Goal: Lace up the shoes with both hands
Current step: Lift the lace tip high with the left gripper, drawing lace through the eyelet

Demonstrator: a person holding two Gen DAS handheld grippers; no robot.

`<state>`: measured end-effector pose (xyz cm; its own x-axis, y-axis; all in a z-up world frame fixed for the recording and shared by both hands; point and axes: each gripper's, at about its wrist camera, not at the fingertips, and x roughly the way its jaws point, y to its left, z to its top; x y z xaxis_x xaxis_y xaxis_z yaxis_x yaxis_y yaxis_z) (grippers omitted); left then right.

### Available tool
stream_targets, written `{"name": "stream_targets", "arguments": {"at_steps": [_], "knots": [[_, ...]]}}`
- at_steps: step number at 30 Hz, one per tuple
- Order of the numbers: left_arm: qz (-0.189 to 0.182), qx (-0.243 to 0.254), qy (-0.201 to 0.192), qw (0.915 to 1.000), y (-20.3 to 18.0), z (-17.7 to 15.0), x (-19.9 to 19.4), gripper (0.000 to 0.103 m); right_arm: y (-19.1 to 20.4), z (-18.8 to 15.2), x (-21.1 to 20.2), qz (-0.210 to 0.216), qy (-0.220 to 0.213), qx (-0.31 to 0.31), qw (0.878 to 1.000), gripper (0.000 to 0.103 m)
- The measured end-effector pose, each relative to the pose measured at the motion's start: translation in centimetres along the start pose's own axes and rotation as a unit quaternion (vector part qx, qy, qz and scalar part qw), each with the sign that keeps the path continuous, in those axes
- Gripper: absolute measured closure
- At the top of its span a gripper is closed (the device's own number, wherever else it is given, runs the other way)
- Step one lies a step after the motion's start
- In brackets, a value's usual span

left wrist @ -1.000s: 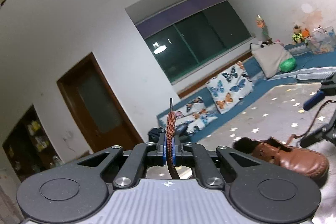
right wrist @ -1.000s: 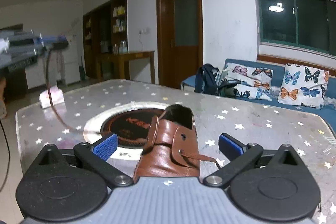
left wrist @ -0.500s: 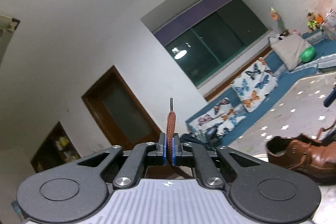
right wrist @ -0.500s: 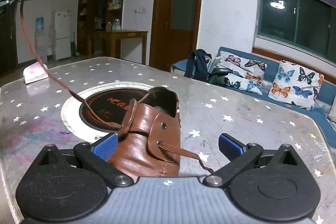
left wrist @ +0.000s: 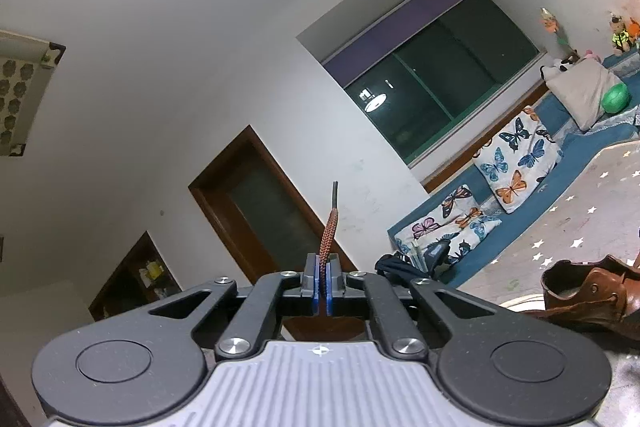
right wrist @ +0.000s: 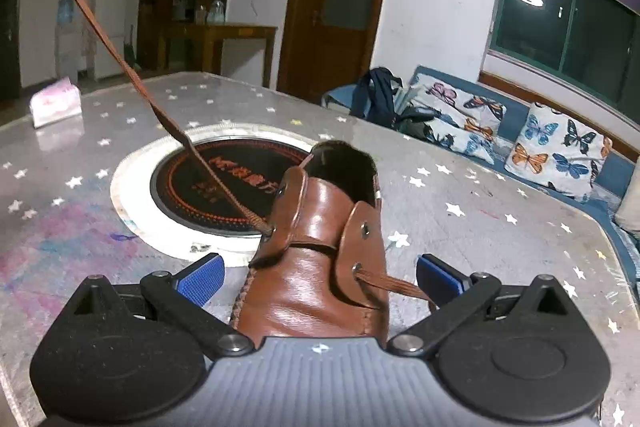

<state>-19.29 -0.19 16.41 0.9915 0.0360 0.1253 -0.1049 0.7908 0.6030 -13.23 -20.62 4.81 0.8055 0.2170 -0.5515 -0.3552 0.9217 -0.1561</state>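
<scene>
A brown leather shoe [right wrist: 320,259] stands on the star-patterned table [right wrist: 480,195], toe toward my right gripper [right wrist: 318,277], which is open with the shoe's front between its blue pads, not pressed. A brown lace [right wrist: 132,75] runs taut from the shoe's left eyelet up to the top left corner. The other lace end [right wrist: 394,283] hangs from the right eyelet. My left gripper [left wrist: 323,285] is shut on the lace [left wrist: 328,231], whose tip sticks up past the pads. The shoe [left wrist: 592,297] shows at the right edge there.
A round black and white hotplate inset [right wrist: 216,187] lies in the table just behind the shoe. A pink tissue pack [right wrist: 54,103] sits at the table's far left. A blue sofa with butterfly cushions [right wrist: 556,151] and a dark bag [right wrist: 380,95] stand behind the table.
My right gripper has come closer to the shoe and lower, so the shoe looks larger between its pads. The left gripper has tilted upward with the lace, which is now stretched tight.
</scene>
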Motion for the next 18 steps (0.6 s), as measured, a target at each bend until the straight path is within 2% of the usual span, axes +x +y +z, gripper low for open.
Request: {"name": "stream_targets", "arguments": {"at_steps": [10,18], "knots": [[0.011,-0.002,-0.005,0.9999,0.4,-0.6,-0.3,0.1,2.5,0.6,2.3,-0.075,0.045,-0.037,0.996,0.0],[0.017,-0.003,-0.011,0.9998,0.9,-1.5,-0.4,0.1,3.3,0.7,3.3,-0.087,0.065,-0.041,0.993,0.0]]}}
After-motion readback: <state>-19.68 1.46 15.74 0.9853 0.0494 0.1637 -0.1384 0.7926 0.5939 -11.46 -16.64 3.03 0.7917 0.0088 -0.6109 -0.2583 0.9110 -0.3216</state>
